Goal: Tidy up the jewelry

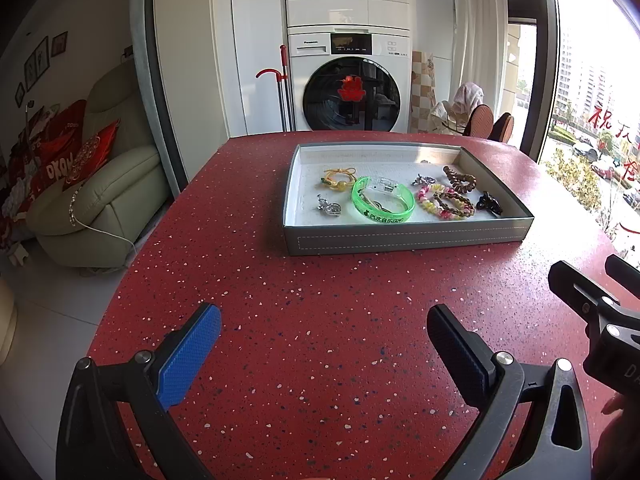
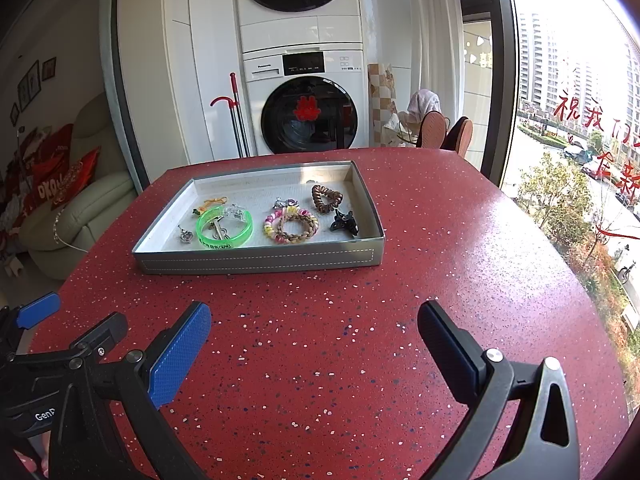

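A grey tray [image 1: 400, 238] [image 2: 256, 258] sits on the red speckled table and holds jewelry: a green bangle [image 1: 404, 210] [image 2: 248, 226], a yellow cord bracelet [image 1: 339, 178], a silver pendant [image 1: 329, 206], a braided bracelet [image 1: 450, 202] [image 2: 294, 228], a brown spiral hair tie [image 1: 460, 178] [image 2: 326, 198] and a black claw clip [image 1: 490, 202] [image 2: 345, 222]. My left gripper [image 1: 324, 344] is open and empty, well short of the tray. My right gripper [image 2: 316, 340] is open and empty, also short of the tray.
The red table [image 1: 320, 360] runs from the grippers to the tray. Beyond its far edge stand a washing machine [image 1: 348, 92], a mop and two chairs [image 1: 490, 122]. A sofa [image 1: 100, 192] is at the left, a window at the right.
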A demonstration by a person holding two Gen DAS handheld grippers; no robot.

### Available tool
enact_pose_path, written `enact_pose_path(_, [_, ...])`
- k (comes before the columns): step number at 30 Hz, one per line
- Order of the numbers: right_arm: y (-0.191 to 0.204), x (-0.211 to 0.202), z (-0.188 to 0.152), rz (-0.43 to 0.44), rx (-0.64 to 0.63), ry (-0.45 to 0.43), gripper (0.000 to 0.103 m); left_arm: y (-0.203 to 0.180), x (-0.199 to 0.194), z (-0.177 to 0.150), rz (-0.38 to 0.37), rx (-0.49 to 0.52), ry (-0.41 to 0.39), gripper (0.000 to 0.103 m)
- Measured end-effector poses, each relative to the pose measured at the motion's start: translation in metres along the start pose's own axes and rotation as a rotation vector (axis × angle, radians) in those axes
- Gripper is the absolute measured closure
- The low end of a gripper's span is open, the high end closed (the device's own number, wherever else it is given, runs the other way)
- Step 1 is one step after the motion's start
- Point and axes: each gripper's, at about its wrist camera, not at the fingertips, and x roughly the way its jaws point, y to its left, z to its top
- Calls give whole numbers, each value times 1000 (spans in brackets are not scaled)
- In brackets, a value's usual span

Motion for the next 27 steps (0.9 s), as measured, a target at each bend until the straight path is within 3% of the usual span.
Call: enact_pose_path(27, [-1,0,0,0,0,1,0,-1,0,-2,2,0,5,0])
